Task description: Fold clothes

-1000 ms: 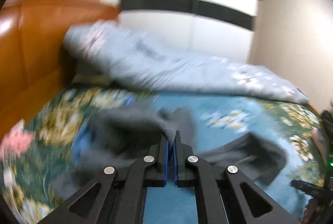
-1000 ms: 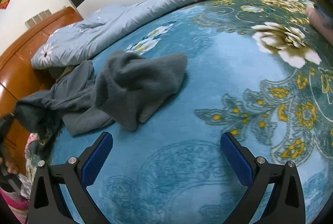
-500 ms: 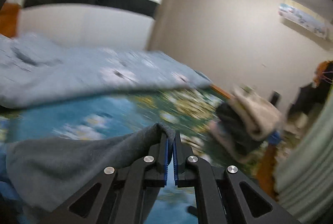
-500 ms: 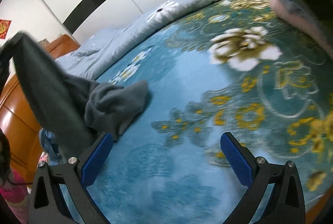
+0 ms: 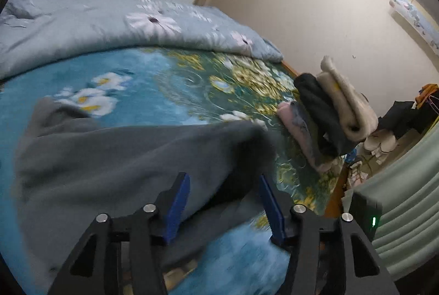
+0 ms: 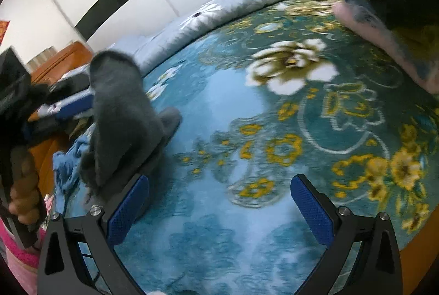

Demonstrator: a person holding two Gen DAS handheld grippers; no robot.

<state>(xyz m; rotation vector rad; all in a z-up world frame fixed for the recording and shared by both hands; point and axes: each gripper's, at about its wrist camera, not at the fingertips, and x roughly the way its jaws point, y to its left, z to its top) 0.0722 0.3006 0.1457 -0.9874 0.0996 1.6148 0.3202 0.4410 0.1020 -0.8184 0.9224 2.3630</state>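
A dark grey garment [image 5: 123, 157] trails across the blue floral blanket [image 5: 153, 103], one end bunched up between the jaws of my left gripper [image 5: 223, 185]. Those jaws are opening and their blue pads [image 5: 178, 201] stand apart from the cloth. In the right wrist view the grey garment [image 6: 118, 116] rises in a hump at the left, beside the left gripper [image 6: 71, 105] and the hand [image 6: 22, 185] holding it. My right gripper [image 6: 219, 185] hovers open over bare blanket [image 6: 233, 108], nothing between its fingers.
A stack of folded clothes [image 5: 329, 114] sits at the bed's right edge, also the stack [image 6: 384, 6] at top right. A pale flowered quilt [image 5: 109, 26] is heaped along the far side. A blue garment [image 6: 65, 163] lies by the wooden headboard [image 6: 63, 59].
My left gripper swung to the right, dragging the grey garment, then its jaws parted and released the cloth. The right gripper shifted slightly toward the folded stack.
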